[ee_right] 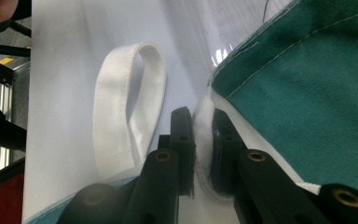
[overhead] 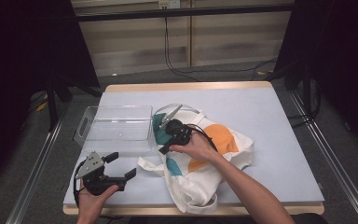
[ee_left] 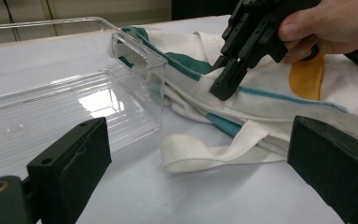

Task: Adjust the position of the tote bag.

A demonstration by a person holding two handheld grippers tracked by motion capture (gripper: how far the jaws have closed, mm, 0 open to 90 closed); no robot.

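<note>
While the work runs: lines go from the table's left side to its right.
Left gripper (overhead: 121, 166): hangs low near the table's front left corner, jaws spread wide with nothing between them, aimed toward the bag.
Clear bin (overhead: 116, 125): empty, rectangular, see-through ribbed plastic with a cut-out handle in each end wall; sits left of centre, its right end just beside the bag.
Loose strap (ee_left: 200, 151): flat white webbing, curled in a loop on the table between bin and bag.
Right gripper (ee_right: 200, 140): jaws nearly together, pinching a fold of white cloth at the bag's left edge, close to the green patch.
Tote bag (overhead: 214, 154): soft white canvas with teal and orange shapes, lying crumpled and flat at the table's middle, stitched seams showing.
Table (overhead: 270, 140): pale blue-grey top with a wooden rim.
Step in hand: seemingly the pinch on the bag's edge is made and the bag not yet lifted.
Next move: probably raising or drawing that edge while the free gripper takes a second hold; limp cloth will sag and may slip from a thin pinch.
</note>
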